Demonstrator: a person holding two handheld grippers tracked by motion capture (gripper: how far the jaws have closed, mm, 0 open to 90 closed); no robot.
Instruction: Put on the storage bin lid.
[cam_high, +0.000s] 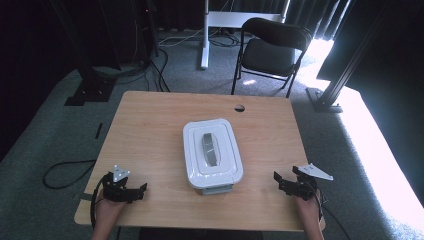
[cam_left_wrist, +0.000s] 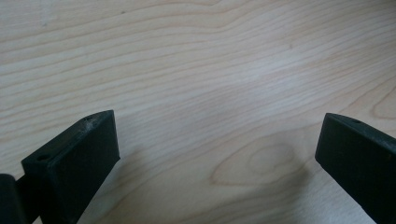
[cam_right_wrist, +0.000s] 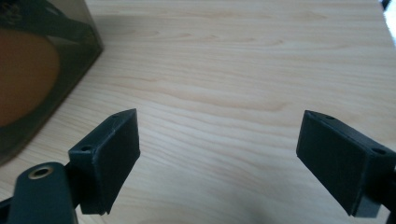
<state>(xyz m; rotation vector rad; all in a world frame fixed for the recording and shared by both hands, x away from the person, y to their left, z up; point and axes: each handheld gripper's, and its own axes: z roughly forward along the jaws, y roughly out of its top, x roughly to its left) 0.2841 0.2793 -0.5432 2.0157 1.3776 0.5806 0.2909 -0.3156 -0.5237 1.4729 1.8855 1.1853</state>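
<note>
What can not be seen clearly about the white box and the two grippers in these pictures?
- Box contents: high view, the closed white lid hides them; in the right gripper view the tinted wall shows only an orange blur.
- Box's far part: right gripper view, cut off by the left edge.
- Left gripper and right gripper: bodies cut off by the bottom edges.
</note>
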